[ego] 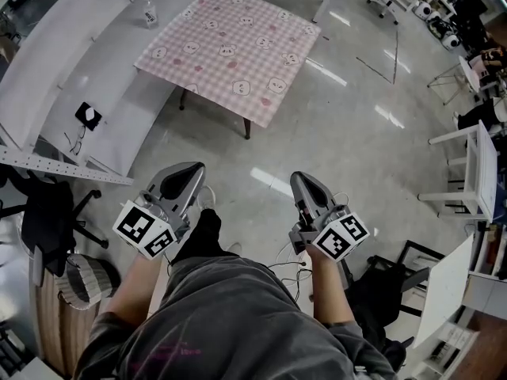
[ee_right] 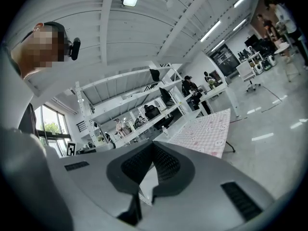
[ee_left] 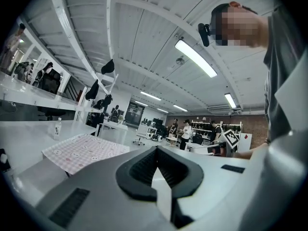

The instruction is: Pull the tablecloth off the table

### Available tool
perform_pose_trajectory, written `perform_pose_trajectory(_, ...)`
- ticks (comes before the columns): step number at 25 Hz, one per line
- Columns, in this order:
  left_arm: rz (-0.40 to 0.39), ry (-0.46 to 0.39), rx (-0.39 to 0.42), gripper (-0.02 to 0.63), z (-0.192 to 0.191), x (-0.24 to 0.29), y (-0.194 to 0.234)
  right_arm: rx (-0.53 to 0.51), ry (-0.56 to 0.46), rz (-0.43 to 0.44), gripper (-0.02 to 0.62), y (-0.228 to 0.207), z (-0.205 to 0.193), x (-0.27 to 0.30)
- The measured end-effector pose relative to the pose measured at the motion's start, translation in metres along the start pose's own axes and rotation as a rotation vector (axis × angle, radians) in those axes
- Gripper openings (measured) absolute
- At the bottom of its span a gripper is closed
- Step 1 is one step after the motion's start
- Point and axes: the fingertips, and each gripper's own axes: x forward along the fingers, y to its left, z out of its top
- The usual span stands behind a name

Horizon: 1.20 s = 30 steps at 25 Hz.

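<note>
Jaws of the left gripper (ego: 192, 171) are pressing together, tip to tip, with nothing between them. The gripper is hanging low in front of the person's waist and pointing forward over the floor (ego: 348, 133). Far ahead and to the left of these jaws a long counter (ego: 87, 62) is running away from the person, with a bottle (ego: 150, 12) standing on it.

Ahead of both pairs of jaws and well apart from them, the tablecloth (ego: 230, 50) is lying flat on the counter (ego: 247, 127). It is pink-checked with small white faces, and its edges are hanging a little over the sides. This counter is standing just beside the long counter. In the left gripper view the tablecloth is showing ahead and to the left of the jaws. In the right gripper view it is showing ahead and to their right.

The right gripper (ego: 297, 176) is hovering near the left one, level with it and also pointing forward. Its jaws are likewise closing on each other, gripping nothing, with bare floor lying ahead of them.
</note>
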Motion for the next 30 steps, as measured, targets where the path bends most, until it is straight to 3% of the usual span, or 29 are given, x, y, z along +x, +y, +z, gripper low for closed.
perform_pose_trajectory(16, -0.057, 0.027, -0.027, 0.000, 0.041, 0.050, 0.130, 0.017, 0.017, -0.048, 0.002, -0.015, 0.031, 0.131)
perform_pose_trajectory(30, -0.068, 0.044, -0.054, 0.000, 0.047, 0.069, 0.210, 0.020, 0.032, -0.102, 0.002, -0.029, 0.036, 0.195)
